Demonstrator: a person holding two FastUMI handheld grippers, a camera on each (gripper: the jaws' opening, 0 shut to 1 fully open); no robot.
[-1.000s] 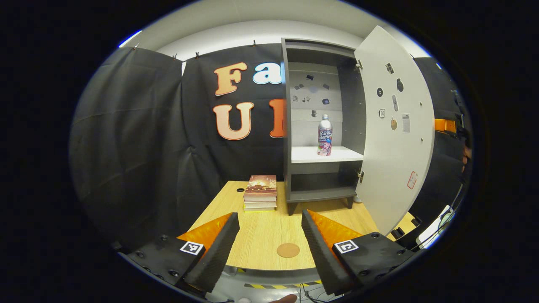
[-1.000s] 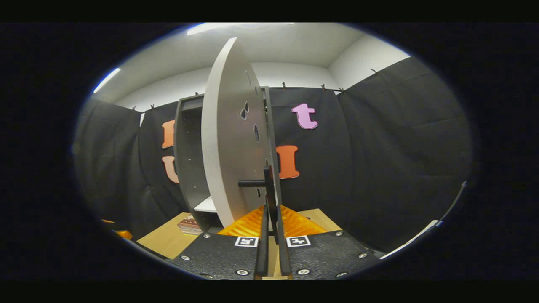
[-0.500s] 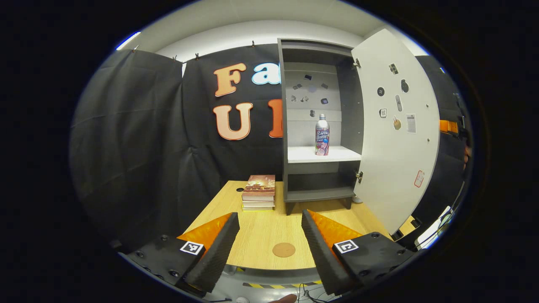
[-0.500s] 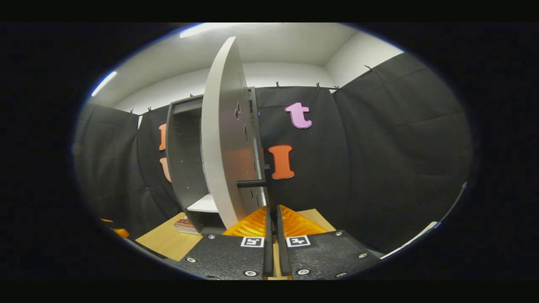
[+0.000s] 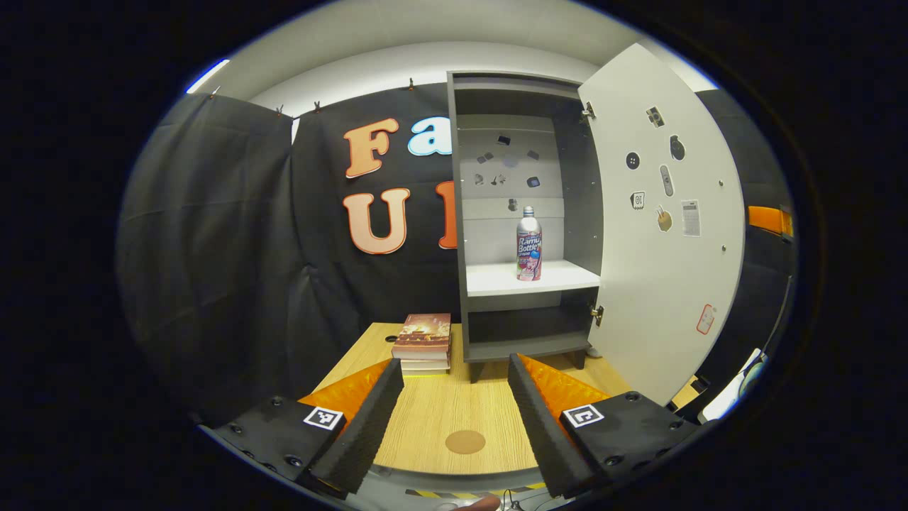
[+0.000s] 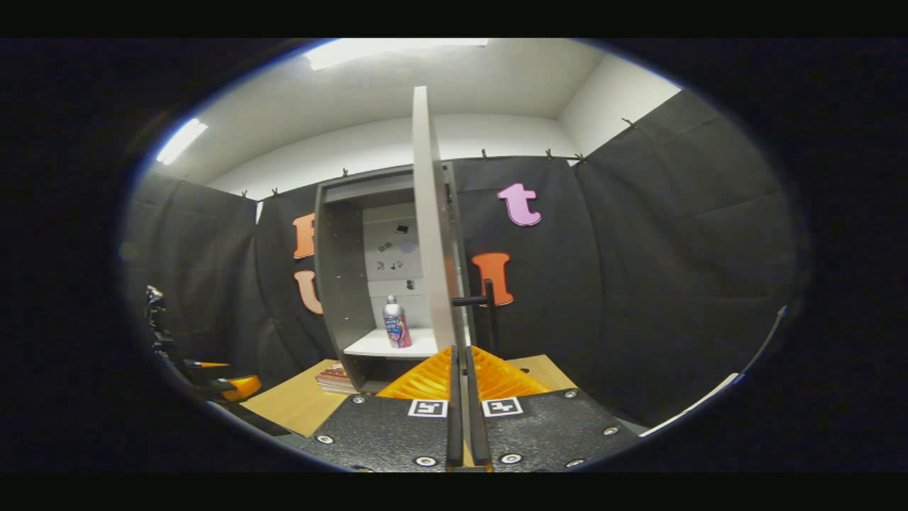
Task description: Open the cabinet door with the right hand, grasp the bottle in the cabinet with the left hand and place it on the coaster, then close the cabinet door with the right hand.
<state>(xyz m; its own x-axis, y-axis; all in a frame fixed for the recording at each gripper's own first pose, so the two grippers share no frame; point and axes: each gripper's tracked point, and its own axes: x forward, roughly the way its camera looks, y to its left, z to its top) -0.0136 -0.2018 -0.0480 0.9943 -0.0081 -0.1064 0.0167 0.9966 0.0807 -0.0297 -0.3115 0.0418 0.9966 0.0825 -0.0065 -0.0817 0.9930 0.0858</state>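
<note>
I saw the bottle (image 5: 528, 244) upright on the white shelf (image 5: 528, 277) inside the open cabinet (image 5: 521, 213), well beyond the coaster (image 5: 465, 441) on the bench (image 5: 454, 408), my left claw (image 5: 454, 415) spread wide and empty, my right claw (image 6: 462, 426) nearly closed, gripping nothing.

- Cabinet door (image 6: 429, 220): edge-on at centre of the right gripper view, faces hidden.
- Handle (image 6: 482, 305): partly behind the door's edge.
- Small stickers (image 5: 663, 181) on the door's inner face, upper right of the left gripper view: too small to tell.
- Books (image 6: 333, 378), lower left of the right gripper view: cut off behind the cabinet (image 6: 340, 284).
</note>
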